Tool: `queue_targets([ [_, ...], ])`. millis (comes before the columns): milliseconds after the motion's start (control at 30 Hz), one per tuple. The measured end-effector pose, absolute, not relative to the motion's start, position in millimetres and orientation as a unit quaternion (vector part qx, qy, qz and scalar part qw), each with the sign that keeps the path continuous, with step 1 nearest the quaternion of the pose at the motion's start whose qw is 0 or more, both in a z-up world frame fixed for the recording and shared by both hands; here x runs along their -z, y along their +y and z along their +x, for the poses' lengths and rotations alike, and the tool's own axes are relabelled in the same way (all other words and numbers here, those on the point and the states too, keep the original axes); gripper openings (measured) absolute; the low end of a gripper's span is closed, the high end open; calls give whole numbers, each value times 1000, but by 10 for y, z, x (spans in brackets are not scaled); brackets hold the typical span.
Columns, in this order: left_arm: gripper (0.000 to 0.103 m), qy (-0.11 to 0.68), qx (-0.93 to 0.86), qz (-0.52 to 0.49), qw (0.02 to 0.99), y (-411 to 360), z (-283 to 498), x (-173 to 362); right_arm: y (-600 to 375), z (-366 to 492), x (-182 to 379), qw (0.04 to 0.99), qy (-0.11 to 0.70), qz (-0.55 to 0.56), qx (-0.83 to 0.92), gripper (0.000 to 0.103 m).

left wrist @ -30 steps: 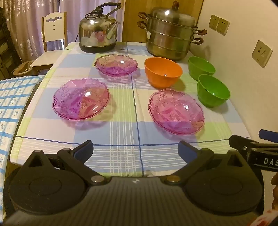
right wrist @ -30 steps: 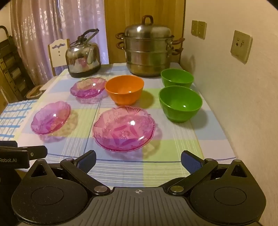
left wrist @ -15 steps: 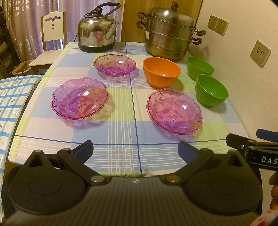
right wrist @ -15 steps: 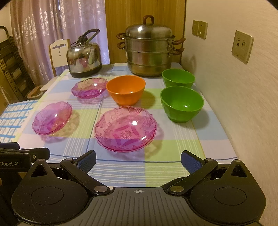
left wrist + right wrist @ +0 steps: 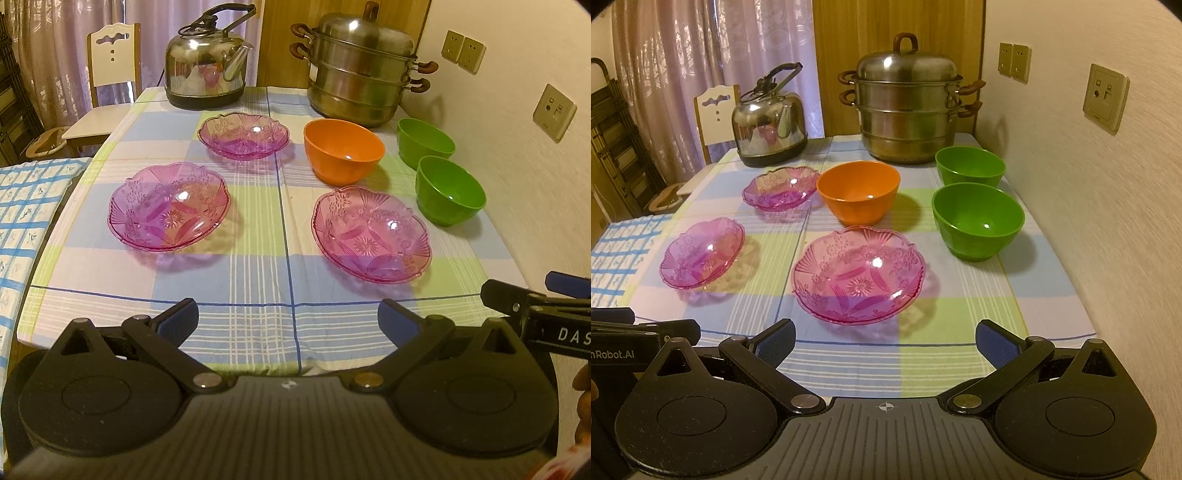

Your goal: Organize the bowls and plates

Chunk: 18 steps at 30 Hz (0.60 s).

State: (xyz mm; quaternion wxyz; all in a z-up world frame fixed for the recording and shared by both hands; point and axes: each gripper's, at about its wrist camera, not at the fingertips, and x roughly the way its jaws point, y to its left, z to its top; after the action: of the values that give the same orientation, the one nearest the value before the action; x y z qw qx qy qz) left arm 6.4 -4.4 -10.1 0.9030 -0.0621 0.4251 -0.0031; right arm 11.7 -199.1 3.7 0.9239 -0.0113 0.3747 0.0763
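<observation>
Left hand-held gripper (image 5: 288, 317): held wide, nothing gripped, at the near bench (image 5: 258, 332) edge.
Right hand-held gripper (image 5: 885, 339): also spread wide and empty, just beside the left.
Pink glass plates: one near-right (image 5: 858, 275), one near-left (image 5: 168, 205), one further back (image 5: 243, 134).
Orange bowl (image 5: 858, 192): seen behind the near-right plate.
Green bowls: near one (image 5: 977, 219) and far one (image 5: 969, 166) lined up by the wall.
Kettle (image 5: 770, 118), steamer pot (image 5: 907, 99): parked at the far end.

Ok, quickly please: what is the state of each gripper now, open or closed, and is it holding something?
Left gripper: open, holding nothing.
Right gripper: open, holding nothing.
</observation>
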Motion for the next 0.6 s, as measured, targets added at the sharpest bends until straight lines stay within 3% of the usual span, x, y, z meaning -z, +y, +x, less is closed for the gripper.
queue_targets([
  [600,103,426,3,-63,903,-32,60,111,-1967,101,-30,923,376,-10,-77,103],
])
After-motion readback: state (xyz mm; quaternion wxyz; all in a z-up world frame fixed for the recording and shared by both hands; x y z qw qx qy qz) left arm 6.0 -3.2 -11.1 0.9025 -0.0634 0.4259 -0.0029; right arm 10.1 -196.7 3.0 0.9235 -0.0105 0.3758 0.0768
